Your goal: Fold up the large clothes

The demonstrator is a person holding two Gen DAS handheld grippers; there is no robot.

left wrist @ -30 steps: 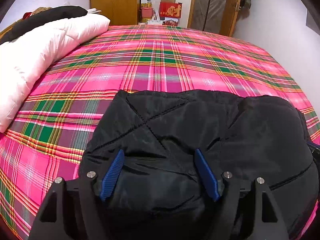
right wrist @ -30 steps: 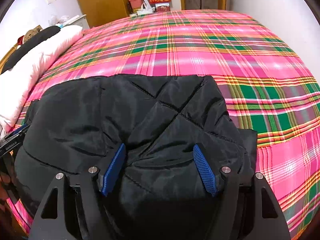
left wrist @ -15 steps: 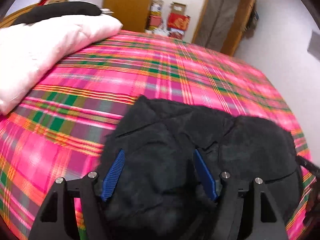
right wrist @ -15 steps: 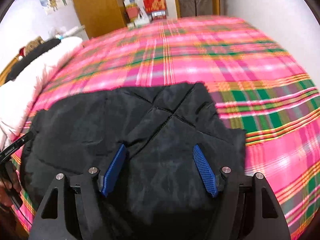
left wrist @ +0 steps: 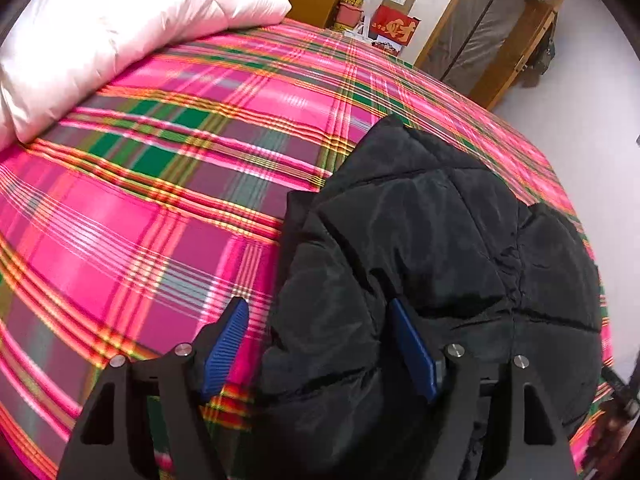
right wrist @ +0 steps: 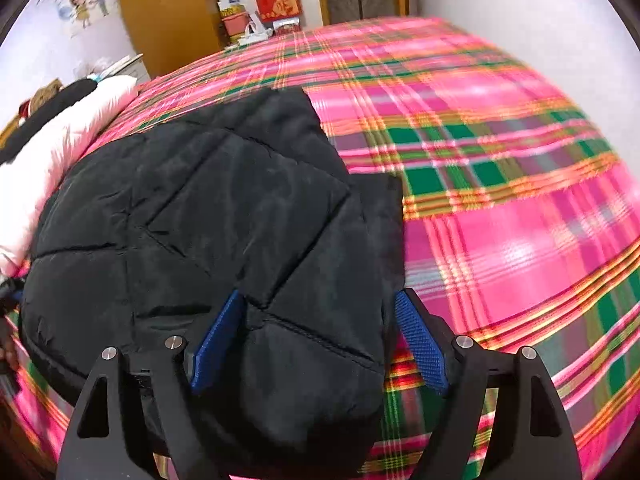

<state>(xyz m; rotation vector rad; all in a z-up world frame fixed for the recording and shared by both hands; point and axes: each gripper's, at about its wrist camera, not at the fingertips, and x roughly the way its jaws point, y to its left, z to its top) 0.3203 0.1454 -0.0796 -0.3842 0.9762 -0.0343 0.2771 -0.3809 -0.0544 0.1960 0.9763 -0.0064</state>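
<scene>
A black quilted puffer jacket [left wrist: 432, 248] lies bunched in a folded heap on the pink plaid bed [left wrist: 168, 184]. My left gripper [left wrist: 320, 348] is open, its blue pads straddling the jacket's left edge, one pad over the bedsheet. The jacket also fills the right wrist view [right wrist: 208, 220]. My right gripper [right wrist: 316, 340] is open, its pads straddling the jacket's right front edge, one pad over the bedsheet [right wrist: 500, 200].
A pale pink duvet [left wrist: 120, 28] is piled along the bed's left side, also seen in the right wrist view [right wrist: 48, 156]. A wooden wardrobe [right wrist: 164, 16], stacked boxes [left wrist: 394, 16] and a door [left wrist: 484, 36] stand beyond the bed's far end. A white wall [right wrist: 520, 12] borders the right.
Both grippers stayed open. The left one swung leftward to the jacket's left edge, the right one rightward to its right edge; the jacket now sits off-centre in each view.
</scene>
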